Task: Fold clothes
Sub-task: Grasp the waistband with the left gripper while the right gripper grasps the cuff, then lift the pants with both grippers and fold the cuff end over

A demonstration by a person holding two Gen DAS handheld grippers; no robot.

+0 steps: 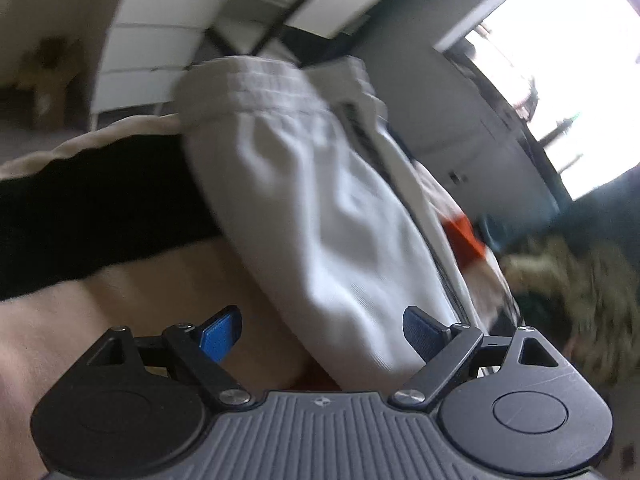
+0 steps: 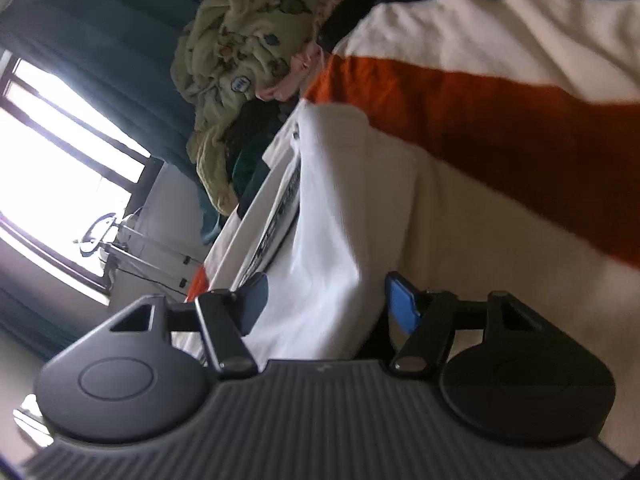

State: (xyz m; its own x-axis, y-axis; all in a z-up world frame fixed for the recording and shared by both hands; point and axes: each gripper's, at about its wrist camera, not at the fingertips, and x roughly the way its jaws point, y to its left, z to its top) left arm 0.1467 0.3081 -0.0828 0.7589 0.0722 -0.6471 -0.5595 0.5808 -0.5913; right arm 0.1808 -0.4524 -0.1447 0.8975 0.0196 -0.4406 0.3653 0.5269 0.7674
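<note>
White shorts (image 1: 320,208) lie on the striped blanket (image 2: 500,120), with one end between the fingers of each tool. The left gripper (image 1: 322,334) and right gripper (image 2: 326,304) stand apart, not pressing. Close both on the cloth edges evenly before lifting.

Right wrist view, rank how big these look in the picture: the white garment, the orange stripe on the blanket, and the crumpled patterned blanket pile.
1. white garment, though it lies nearest the camera, which inflates it
2. orange stripe, close behind, so that ranking is unsure
3. patterned blanket pile, clearly smallest, also farthest
</note>
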